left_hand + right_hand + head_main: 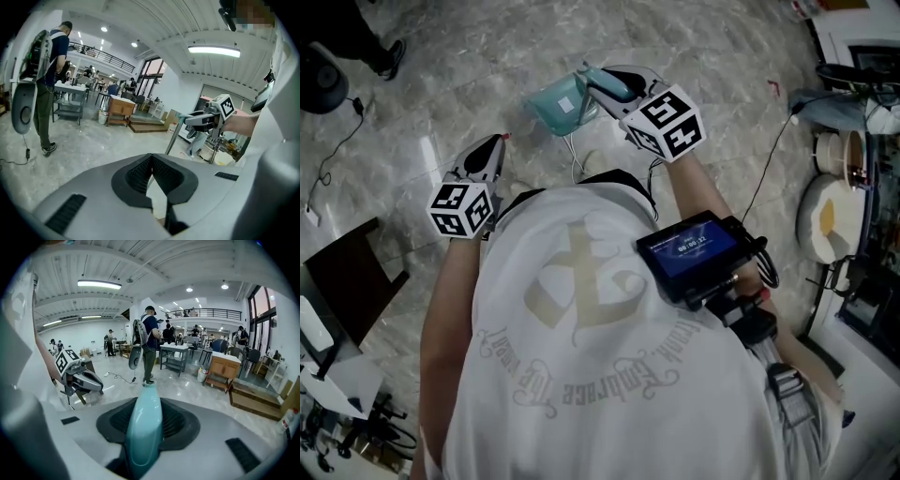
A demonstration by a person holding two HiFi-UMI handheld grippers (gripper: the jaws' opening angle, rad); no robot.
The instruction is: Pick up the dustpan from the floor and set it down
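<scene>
"Holding the dustpan [555, 105] yet, or is it down on the floor [703, 56]?" my partner asks.

"Holding it. My right gripper [605, 84] is clenched on its teal handle [143, 423]. In the right gripper view the handle fills the gap between my jaws and sticks straight out ahead of them. The scoop [546, 114] hangs clear of the floor, out in front of my chest."

"Which way does it lie from the jaws?"

"Its long axis runs along the line my right gripper points. The handle is in the jaws, and the scoop is beyond the tips and a touch toward my left in the head view. The floor is below and apart from it, so I judge the put-down has to go downward, scoop first."

"And your other hand?"

"My left gripper [487, 155] is clamped together on nothing. Its own view shows the two pads [138, 176] meeting at the tips, with only floor past them. It sits off to the left of the scoop, not touching it. The right hand has the dustpan, so I see no job for the left."

"How is the right arm posed?"

"My forearm is reached forward from my right side and the gripper is tipped nose-down, with its marker cube [666, 122] facing up at my head camera. From here I'd guess I lower the wrist until the scoop's base meets the floor, then let the jaws go."
</scene>
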